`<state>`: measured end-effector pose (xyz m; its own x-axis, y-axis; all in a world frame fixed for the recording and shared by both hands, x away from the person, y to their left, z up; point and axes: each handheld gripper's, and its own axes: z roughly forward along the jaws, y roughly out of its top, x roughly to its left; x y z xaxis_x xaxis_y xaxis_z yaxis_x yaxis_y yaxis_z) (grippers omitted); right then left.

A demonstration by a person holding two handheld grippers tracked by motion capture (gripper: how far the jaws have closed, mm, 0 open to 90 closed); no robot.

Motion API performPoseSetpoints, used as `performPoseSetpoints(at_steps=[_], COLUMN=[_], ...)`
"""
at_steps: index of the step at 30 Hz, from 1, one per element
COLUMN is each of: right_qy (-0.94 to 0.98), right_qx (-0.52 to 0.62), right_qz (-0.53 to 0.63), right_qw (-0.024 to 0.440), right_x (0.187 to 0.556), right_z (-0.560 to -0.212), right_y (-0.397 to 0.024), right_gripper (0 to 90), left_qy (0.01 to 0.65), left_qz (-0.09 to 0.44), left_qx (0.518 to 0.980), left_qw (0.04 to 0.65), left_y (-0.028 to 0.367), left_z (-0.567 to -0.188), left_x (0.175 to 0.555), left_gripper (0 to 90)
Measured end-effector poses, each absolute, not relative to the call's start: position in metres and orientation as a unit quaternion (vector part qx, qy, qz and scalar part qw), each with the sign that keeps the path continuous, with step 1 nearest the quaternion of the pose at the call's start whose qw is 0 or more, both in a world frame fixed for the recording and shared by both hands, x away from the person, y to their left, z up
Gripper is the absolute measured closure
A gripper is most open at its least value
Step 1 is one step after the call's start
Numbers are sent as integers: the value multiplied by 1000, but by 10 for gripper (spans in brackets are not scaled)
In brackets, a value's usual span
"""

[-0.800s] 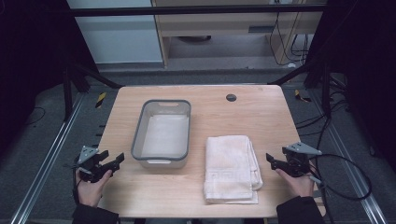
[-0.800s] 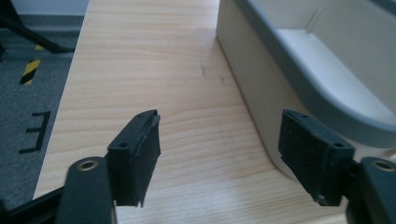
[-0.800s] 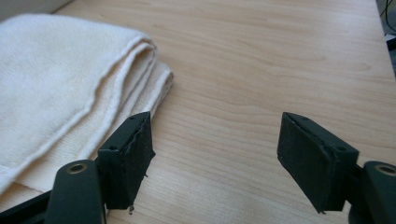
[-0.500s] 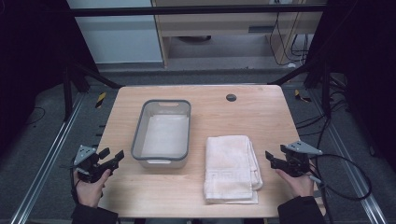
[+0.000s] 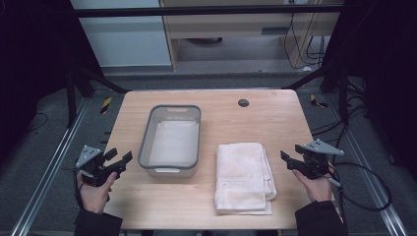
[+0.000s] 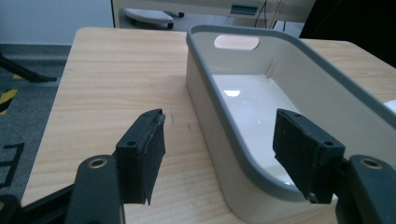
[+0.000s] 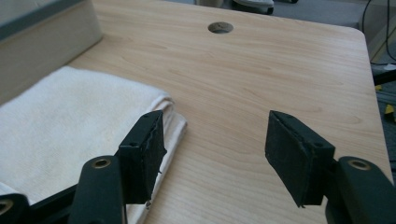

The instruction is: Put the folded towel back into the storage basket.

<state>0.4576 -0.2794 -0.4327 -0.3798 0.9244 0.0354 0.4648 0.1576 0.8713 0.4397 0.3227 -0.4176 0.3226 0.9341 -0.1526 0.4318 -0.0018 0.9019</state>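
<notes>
Materials and finishes on the work surface.
Table (image 5: 265, 123): pale wood-grain top, smooth and matt. Tub (image 5: 145, 142): grey plastic, its pale inside glossy with reflections. Towel (image 5: 243, 177): cream cloth, soft nap. Gripper pads (image 6: 140, 156): black, matt, rough-edged.

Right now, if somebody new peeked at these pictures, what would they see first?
Probably the grey tub in the middle of the wooden table, with nothing in it, and the folded white towel lying flat just to its right. Then the two black grippers at the near corners: the left gripper points toward the tub and the right gripper toward the towel, both with jaws open and holding nothing.
</notes>
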Motion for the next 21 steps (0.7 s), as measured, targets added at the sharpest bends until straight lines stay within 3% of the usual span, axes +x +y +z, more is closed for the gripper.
performPoseSetpoints(at_steps=[21], right_qy=[712], right_qx=[462], right_qz=[468], right_qw=[245], right_x=[472], right_z=[-399], right_y=[-260], right_gripper=[351], left_qy=[436], left_qz=[241], left_qx=[702], left_qw=[508], left_y=[237], left_z=[-386], left_x=[439], left_gripper=[376])
